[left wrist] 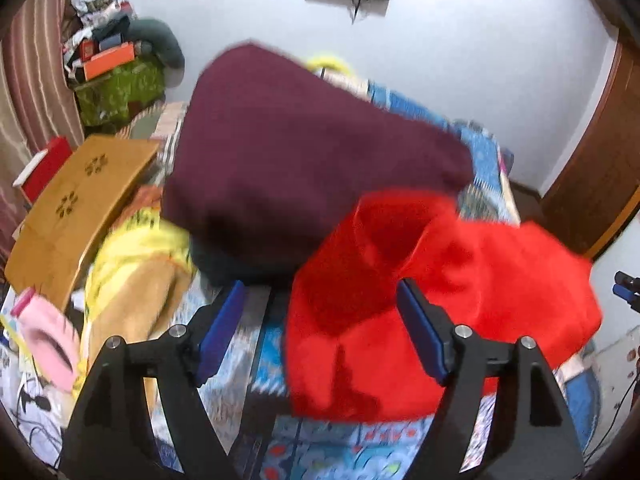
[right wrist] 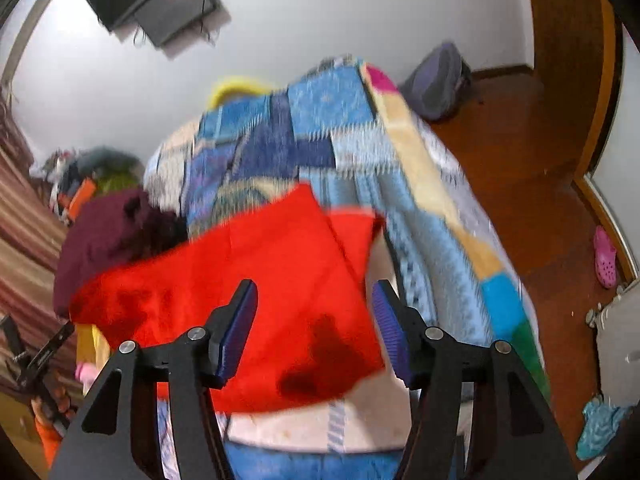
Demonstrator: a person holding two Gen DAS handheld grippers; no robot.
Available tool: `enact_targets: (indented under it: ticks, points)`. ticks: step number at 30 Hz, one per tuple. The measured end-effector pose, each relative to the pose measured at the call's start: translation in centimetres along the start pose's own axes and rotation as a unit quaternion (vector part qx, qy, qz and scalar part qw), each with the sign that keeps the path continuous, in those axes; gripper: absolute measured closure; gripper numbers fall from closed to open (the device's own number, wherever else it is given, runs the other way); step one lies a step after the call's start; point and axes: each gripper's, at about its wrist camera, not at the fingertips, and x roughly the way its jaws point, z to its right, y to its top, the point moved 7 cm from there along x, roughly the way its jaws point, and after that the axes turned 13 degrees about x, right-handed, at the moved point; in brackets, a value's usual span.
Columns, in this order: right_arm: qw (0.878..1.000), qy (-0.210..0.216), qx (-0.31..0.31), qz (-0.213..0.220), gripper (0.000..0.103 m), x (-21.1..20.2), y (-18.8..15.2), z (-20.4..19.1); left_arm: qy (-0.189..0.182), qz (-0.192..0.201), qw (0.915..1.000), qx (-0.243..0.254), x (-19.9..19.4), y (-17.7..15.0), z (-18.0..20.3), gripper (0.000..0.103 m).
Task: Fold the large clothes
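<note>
A bright red garment (left wrist: 440, 312) lies folded on the blue patterned bed cover (left wrist: 320, 448); it also shows in the right wrist view (right wrist: 256, 300). A folded maroon garment (left wrist: 300, 152) lies on a pile just behind it, seen at the left in the right wrist view (right wrist: 108, 236). My left gripper (left wrist: 320, 328) is open and empty above the near left part of the red garment. My right gripper (right wrist: 314, 328) is open and empty above the red garment's near right part. Both views are motion-blurred.
A wooden lap table (left wrist: 76, 208), yellow clothes (left wrist: 136, 260) and a pink item (left wrist: 52, 340) lie left on the bed. Clutter (left wrist: 112, 60) is stacked by the curtain. Wooden floor (right wrist: 540, 184), a backpack (right wrist: 436, 80) and a pink shoe (right wrist: 604, 258) are right.
</note>
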Motion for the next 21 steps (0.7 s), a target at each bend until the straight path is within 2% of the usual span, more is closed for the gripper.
enact_targets:
  ticks: [6, 12, 15, 17, 21]
  points:
    - [0.998, -0.004, 0.035, -0.043, 0.047, 2.7, -2.5, 1.7, -0.033, -0.079, 0.996, -0.026, 3.9, -5.6, 0.2, 0.026]
    - [0.99, 0.011, 0.12, -0.068, 0.047, 6.0, -2.3, 3.3, -0.082, -0.153, 0.9832, -0.056, 8.8, -10.2, 1.8, 0.026]
    - [0.987, 0.01, 0.152, -0.058, 0.044, 7.4, -1.8, 4.4, -0.096, -0.163, 0.9794, -0.072, 10.3, -10.8, 2.4, 0.026]
    - [0.985, 0.012, 0.158, -0.064, 0.035, 8.4, -1.8, 4.5, -0.101, -0.162, 0.9785, -0.077, 11.0, -10.7, 2.8, 0.026]
    - [0.989, 0.02, 0.139, -0.046, 0.032, 8.9, -1.4, 3.8, -0.118, -0.161, 0.9745, -0.103, 12.7, -10.4, 3.2, 0.026]
